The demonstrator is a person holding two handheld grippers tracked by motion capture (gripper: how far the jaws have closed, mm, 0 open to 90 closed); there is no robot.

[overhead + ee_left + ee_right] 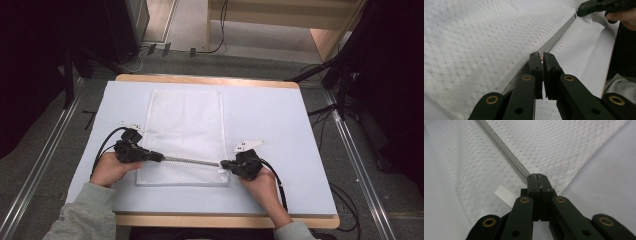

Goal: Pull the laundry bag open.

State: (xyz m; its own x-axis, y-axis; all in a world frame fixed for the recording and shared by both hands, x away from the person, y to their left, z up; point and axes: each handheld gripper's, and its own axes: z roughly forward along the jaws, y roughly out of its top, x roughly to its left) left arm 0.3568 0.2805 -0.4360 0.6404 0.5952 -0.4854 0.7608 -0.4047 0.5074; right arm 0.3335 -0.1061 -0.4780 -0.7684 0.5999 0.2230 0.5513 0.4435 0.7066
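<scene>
A white mesh bag [185,120] lies flat on the pale blue table top [272,115]. Its grey zipper [192,161] runs across the bag's near end. My left gripper [161,157] is at the zipper's left part, jaws shut on a small metal zipper pull [541,58]. My right gripper [222,163] is shut on the zipper's right end [534,175] at the bag's corner. In the left gripper view the zipper [559,37] stretches away over the mesh [474,37] to the right gripper [580,11]. Both grippers lie low over the table and point at each other.
A short white tag [505,196] sticks out of the mesh [564,145] beside the right jaws. The table's wooden edge [225,220] is close behind both hands. Dark stands and cables [340,75] surround the table on the floor.
</scene>
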